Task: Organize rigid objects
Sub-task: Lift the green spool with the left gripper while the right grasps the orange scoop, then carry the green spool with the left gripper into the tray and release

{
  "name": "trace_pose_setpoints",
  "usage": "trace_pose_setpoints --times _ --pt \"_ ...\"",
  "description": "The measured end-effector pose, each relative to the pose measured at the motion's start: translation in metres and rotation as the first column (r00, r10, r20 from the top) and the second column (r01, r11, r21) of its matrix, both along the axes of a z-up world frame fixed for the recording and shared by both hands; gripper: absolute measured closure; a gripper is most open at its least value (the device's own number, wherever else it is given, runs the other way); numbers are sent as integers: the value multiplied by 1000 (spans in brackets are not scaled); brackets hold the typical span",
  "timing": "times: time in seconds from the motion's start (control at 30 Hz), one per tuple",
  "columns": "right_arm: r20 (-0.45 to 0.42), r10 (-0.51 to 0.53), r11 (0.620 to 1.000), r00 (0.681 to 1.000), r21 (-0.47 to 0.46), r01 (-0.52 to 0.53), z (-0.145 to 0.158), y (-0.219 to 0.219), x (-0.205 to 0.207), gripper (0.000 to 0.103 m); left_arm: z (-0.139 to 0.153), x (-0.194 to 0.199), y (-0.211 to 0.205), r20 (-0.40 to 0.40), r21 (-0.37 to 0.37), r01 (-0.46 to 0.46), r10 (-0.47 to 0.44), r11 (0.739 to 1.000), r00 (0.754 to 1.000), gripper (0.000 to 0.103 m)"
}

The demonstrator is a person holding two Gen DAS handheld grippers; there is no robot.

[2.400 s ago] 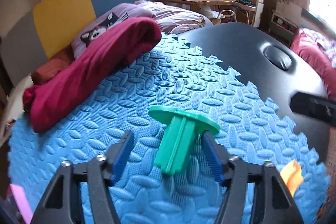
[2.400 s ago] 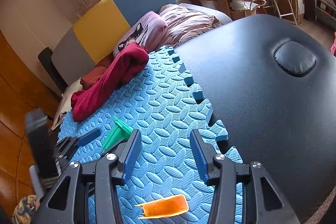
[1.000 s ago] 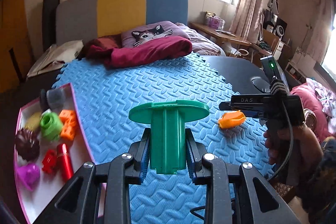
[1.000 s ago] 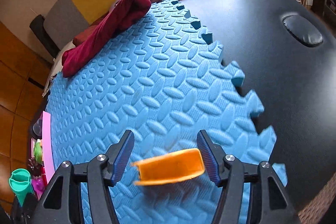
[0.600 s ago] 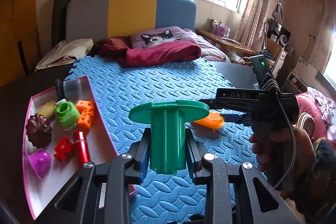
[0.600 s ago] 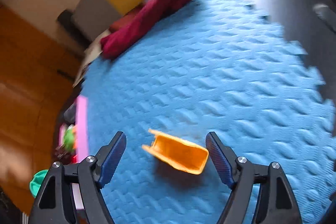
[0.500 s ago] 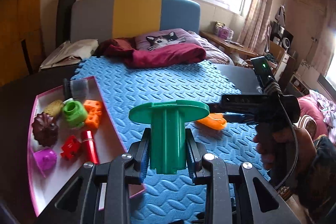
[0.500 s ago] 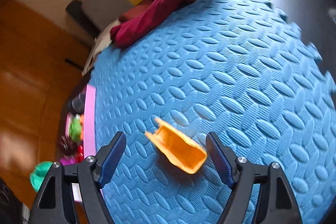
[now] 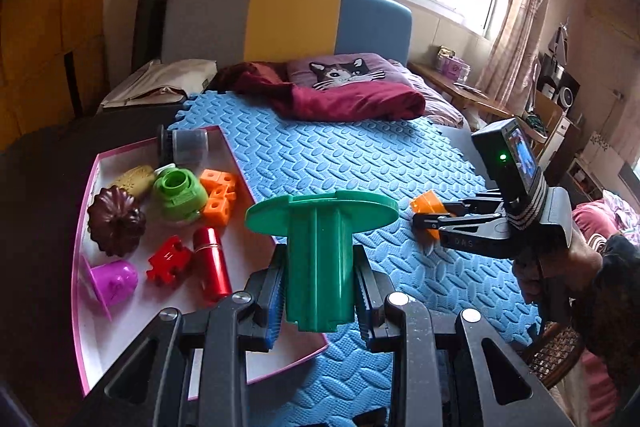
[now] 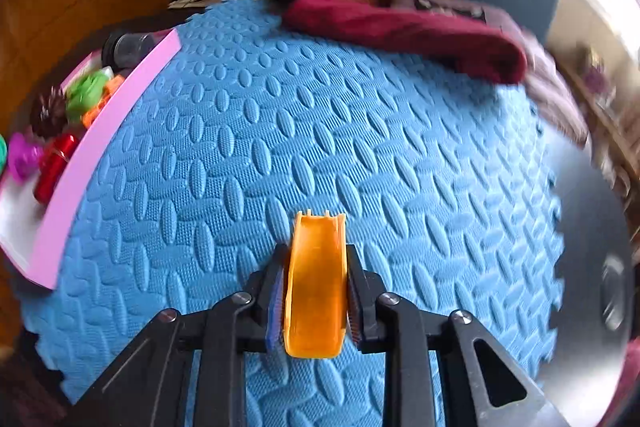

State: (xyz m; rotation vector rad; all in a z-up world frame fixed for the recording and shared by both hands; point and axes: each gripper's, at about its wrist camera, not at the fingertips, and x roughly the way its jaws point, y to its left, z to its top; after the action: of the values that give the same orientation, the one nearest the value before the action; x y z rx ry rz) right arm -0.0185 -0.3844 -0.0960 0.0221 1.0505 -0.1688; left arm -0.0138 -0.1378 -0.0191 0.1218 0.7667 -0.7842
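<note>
My left gripper (image 9: 320,291) is shut on a green plastic spool (image 9: 320,247) with a round flange, held upright above the near right edge of the pink-rimmed tray (image 9: 84,347). My right gripper (image 10: 314,291) is shut on an orange scoop-shaped piece (image 10: 314,287) just above the blue foam mat (image 10: 320,131). The right gripper also shows in the left wrist view (image 9: 424,221), gripping the orange piece (image 9: 426,205) over the mat, right of the tray.
The tray holds a brown ridged mould (image 9: 114,221), a green fitting (image 9: 180,193), orange blocks (image 9: 218,195), a red cylinder (image 9: 212,269), a red puzzle piece (image 9: 168,263), a purple cup (image 9: 114,281) and a grey jar (image 9: 188,145). A maroon cloth (image 9: 344,101) lies at the mat's far edge.
My right gripper has closed on the orange piece, which lay loose between its open jaws before, and turned towards the tray. My left gripper still holds the green spool near the tray.
</note>
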Motion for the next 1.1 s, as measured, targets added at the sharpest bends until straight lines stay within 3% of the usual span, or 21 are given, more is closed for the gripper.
trace_pose_setpoints --times 0.17,0.23,0.4,0.53,0.63,0.7,0.83,1.1 --pt "46 -25 997 999 79 21 -4 -13 -5 77 -5 4 7 -18 10 -23 23 1000 1000 73" --pt "69 -13 998 998 60 9 -6 -12 -7 77 -6 9 16 -51 -5 -42 42 999 998 73" --pt "63 11 1000 998 21 -12 0 1 -9 77 -5 18 48 -47 14 -127 127 992 991 73" --pt "73 28 1000 997 -13 -27 0 5 -10 78 -5 26 80 -90 11 -211 212 977 973 73" --pt "71 27 1000 997 -10 -26 0 4 -10 78 -5 25 94 -69 32 -251 253 967 965 73" --pt "76 37 999 996 -33 -34 0 7 -11 78 -10 27 100 -107 30 -265 266 964 958 73" --pt "91 70 993 993 -106 -60 -1 16 -14 78 -18 30 99 -160 20 -280 280 960 947 73" --pt "91 69 992 993 -115 -58 -1 16 -14 78 -28 32 84 -128 71 -278 285 958 950 73"
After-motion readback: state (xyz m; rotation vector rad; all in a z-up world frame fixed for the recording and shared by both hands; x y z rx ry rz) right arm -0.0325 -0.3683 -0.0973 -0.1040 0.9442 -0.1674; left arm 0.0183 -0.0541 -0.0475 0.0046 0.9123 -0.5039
